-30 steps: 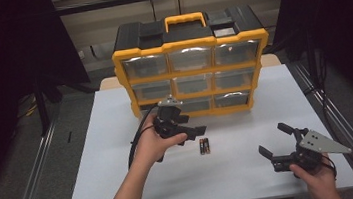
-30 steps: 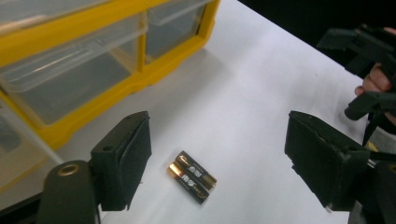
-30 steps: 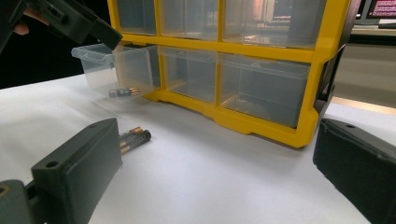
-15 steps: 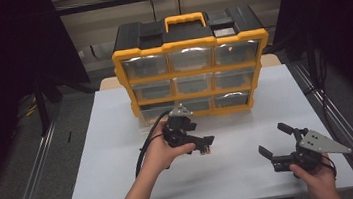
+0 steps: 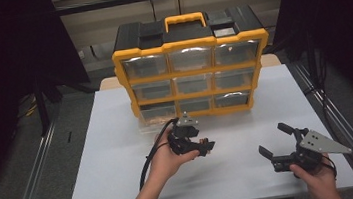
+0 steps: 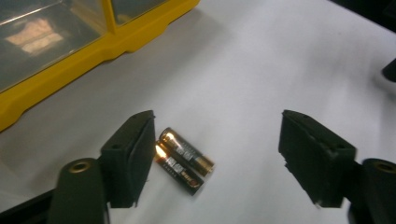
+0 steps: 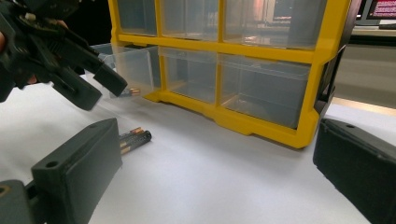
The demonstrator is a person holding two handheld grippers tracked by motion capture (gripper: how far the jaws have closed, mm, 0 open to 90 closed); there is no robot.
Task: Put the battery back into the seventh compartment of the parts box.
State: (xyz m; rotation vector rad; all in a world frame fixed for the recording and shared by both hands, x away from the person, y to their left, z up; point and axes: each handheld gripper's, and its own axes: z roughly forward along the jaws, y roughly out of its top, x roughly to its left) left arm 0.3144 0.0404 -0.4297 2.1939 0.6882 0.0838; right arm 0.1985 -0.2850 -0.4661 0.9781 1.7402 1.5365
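A yellow and black drawer organizer [image 5: 191,62] with clear drawers stood at the far side of the white table [image 5: 109,187], its orange handle on top. Its bottom-left drawer [image 5: 158,115] was pulled out toward the person, and some brownish contents showed inside it.

Just in front of the organizer, the left gripper [image 5: 205,147] was held in the person's left hand [image 5: 166,158], pointing down at the table with its jaws spread apart and nothing between them. In the left gripper view, two AA batteries [image 6: 183,159], black with gold ends, lay side by side and touching each other on the table. They sat between the jaws but close against the left jaw, well apart from the other one. The organizer's yellow base [image 6: 70,70] ran across the upper left of that view.

The right gripper [image 5: 276,144] rested lower on the table, in front of the organizer's right end and well apart from the batteries, held in the right hand [image 5: 319,179] with the grey plate [image 5: 323,142] on top. Its jaws stood wide open and empty. In the right gripper view, the batteries [image 7: 135,138] lay in front of the organizer, just past its left jaw, with the left gripper [image 7: 100,86] above them.
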